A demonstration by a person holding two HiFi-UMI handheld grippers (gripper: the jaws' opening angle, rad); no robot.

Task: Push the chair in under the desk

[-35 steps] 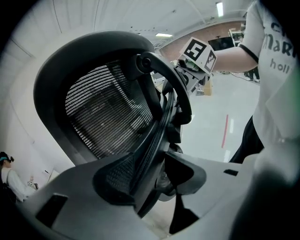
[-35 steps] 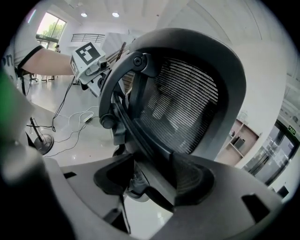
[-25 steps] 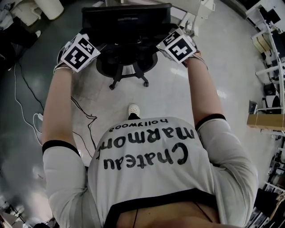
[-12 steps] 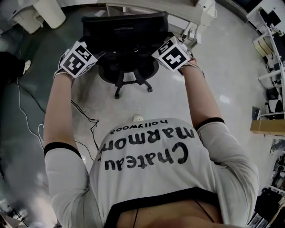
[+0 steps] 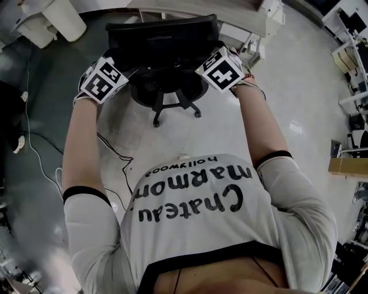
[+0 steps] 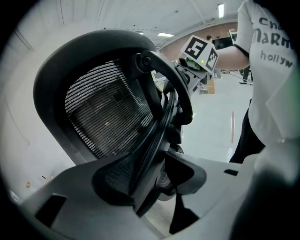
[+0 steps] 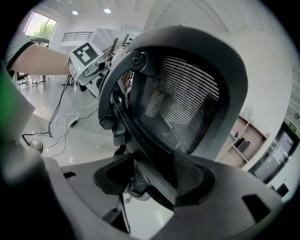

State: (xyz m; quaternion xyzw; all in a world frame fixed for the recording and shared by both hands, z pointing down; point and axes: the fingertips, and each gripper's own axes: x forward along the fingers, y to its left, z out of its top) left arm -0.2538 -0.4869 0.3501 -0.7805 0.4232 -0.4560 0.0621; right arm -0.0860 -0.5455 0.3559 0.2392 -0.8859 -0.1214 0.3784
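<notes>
A black mesh-backed office chair (image 5: 161, 34) stands on its star base (image 5: 172, 109) in front of a pale desk edge (image 5: 190, 8). My left gripper (image 5: 122, 70) is at the backrest's left edge and my right gripper (image 5: 210, 62) is at its right edge. In the left gripper view the backrest frame (image 6: 108, 112) runs down between the jaws of the left gripper (image 6: 157, 164), which close on it. The right gripper view shows the same: the backrest (image 7: 183, 108) sits wedged in the right gripper (image 7: 150, 176). Each view shows the other gripper's marker cube across the chair.
Cables (image 5: 112, 152) trail over the floor at the left. A white bin (image 5: 57, 17) stands at the upper left, beside the desk. Shelving (image 5: 351, 57) and a cardboard box (image 5: 348, 166) line the right side. The person's shoe (image 5: 184, 156) shows just behind the chair base.
The chair and both grippers have moved forward toward the desk. The person's foot, clearly seen before, is now almost hidden under the shirt.
</notes>
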